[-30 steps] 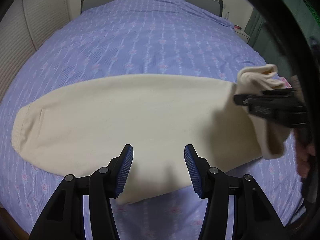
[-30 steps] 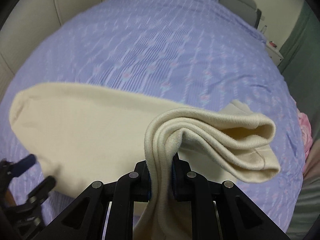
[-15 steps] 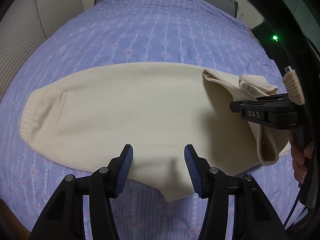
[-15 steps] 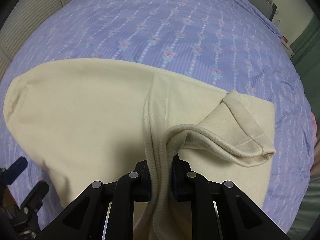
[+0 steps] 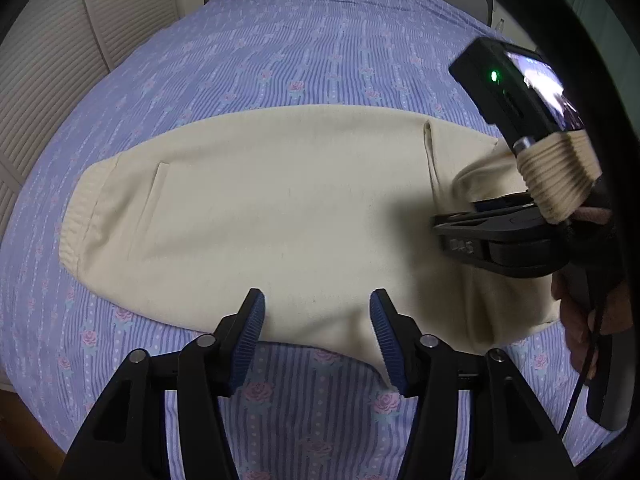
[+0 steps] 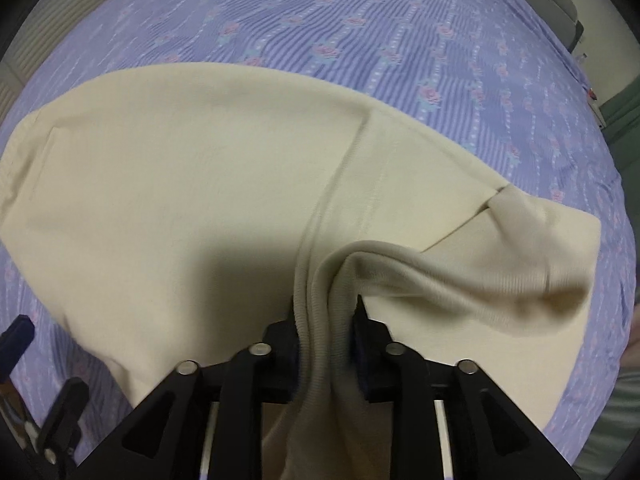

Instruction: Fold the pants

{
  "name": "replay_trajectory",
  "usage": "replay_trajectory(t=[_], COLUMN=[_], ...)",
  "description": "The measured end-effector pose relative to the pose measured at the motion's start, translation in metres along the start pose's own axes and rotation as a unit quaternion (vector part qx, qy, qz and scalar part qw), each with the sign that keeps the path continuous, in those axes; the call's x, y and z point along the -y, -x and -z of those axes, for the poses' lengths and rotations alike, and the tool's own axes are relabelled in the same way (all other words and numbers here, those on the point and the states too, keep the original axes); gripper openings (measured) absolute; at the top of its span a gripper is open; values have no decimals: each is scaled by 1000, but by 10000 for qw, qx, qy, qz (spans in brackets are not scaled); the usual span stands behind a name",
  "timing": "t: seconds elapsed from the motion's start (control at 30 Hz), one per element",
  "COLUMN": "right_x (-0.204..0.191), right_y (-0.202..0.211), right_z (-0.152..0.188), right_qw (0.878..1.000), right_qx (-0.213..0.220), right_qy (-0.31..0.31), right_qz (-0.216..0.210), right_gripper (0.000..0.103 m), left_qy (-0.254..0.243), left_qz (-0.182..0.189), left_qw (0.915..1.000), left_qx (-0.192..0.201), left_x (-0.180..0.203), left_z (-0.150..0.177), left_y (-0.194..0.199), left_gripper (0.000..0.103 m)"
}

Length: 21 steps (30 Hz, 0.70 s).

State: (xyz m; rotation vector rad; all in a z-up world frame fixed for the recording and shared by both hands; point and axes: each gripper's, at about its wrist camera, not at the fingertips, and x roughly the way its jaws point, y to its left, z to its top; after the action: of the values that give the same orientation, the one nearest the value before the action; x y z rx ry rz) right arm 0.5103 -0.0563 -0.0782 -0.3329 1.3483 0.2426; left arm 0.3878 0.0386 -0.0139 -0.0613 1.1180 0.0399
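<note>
We're laying the ribbed cuffs of the cream knit pants (image 6: 200,168) over; our right gripper (image 6: 326,344) has just been loosening, cloth between. Left gripper (image 5: 316,320) gapes empty. Next: release, withdraw.

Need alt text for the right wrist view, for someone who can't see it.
The right gripper, jaws just opening, has the ribbed cuff of the cream pants bunched between its pads, laid back over the garment on a purple floral bedspread.
</note>
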Motion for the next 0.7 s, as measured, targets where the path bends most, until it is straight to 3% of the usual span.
replay_trajectory(t=[0.17, 0.27, 0.33, 0.4, 0.5, 0.6, 0.7], right_x=[-2, 16, 33, 50, 75, 94, 100], right_y=[23, 60, 81, 93, 94, 87, 65], right_z=[7, 22, 36, 53, 83, 106, 120], right_qw=[9976, 9891, 9838, 9808, 9796, 9737, 9656], right_qx=[318, 796, 1125, 1312, 1249, 1194, 966], right_qy=[32, -361, -662, -926, -1286, -1687, -2110], right_qz=[-607, -1188, -1230, -1105, -912, -956, -1171], right_gripper=[42, 42, 42, 42, 42, 42, 42], left_qy=[-55, -137, -191, -268, -406, -484, -347], left_qz=[-10, 58, 207, 478, 980, 1546, 2178], left_qw=[9999, 9996, 9992, 9978, 9937, 9861, 9753], left_qx=[115, 237, 292, 361, 370, 366, 100], left_x=[-1, -1, 0, 3, 9, 14, 18], left_z=[1, 0, -3, -9, -27, -48, -75], left_y=[10, 16, 18, 18, 10, -1, -27], left_gripper=[60, 63, 64, 66, 67, 70, 71])
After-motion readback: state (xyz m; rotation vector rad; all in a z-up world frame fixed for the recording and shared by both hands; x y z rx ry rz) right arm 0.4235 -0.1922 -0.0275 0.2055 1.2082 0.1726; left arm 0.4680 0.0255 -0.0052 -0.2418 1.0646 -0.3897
